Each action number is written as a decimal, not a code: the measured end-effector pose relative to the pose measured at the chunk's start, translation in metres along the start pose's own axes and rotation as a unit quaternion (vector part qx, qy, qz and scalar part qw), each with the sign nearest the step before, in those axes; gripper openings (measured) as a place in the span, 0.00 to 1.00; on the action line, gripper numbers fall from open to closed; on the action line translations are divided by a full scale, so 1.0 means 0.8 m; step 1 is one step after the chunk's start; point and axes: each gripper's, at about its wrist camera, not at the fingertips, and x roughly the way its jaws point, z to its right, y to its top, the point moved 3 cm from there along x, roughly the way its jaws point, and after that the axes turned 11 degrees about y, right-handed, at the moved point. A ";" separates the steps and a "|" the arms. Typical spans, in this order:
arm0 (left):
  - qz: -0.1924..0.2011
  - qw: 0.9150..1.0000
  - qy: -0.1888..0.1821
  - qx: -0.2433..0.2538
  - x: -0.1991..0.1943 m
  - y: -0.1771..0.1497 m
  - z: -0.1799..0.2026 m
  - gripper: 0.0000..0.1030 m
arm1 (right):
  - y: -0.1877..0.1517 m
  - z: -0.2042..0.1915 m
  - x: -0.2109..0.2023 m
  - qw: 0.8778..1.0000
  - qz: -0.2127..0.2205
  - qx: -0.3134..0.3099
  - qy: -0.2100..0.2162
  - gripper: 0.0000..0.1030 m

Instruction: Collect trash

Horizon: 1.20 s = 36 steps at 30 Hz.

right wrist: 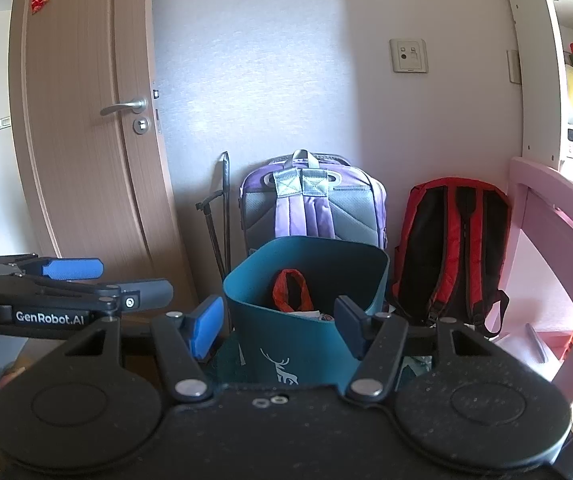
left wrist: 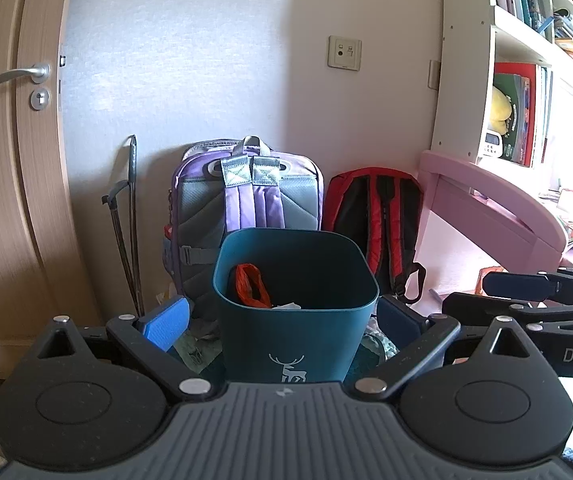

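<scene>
A teal trash bin with a white deer print stands on the floor straight ahead of both grippers; it also shows in the right wrist view. An orange-red wrapper and pale paper scraps lie inside it; the wrapper also shows in the right wrist view. My left gripper is open and empty, its blue pads on either side of the bin. My right gripper is open and empty before the bin. Each gripper shows at the edge of the other's view.
A purple backpack and a red-black backpack lean on the wall behind the bin. A wooden door is at the left. A pink desk and white bookshelf are at the right. Crumpled wrappers lie by the bin's foot.
</scene>
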 end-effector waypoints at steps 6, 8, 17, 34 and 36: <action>-0.009 1.000 -0.010 -0.011 0.006 -0.001 -0.005 0.98 | -0.001 0.001 0.002 1.000 -0.003 0.003 0.004 0.59; -0.012 1.000 -0.015 -0.019 0.007 -0.002 -0.008 0.98 | -0.001 0.002 0.003 1.000 -0.003 0.001 0.004 0.59; -0.001 0.999 -0.026 -0.034 0.006 -0.002 -0.012 1.00 | -0.002 0.003 0.004 1.000 -0.002 0.001 0.010 0.59; 0.012 1.000 0.005 0.002 0.008 -0.007 0.002 1.00 | -0.004 0.003 0.004 1.000 -0.001 0.003 0.011 0.59; 0.010 1.000 0.007 0.003 0.011 -0.008 0.003 1.00 | -0.004 0.004 0.004 1.000 0.000 0.004 0.011 0.59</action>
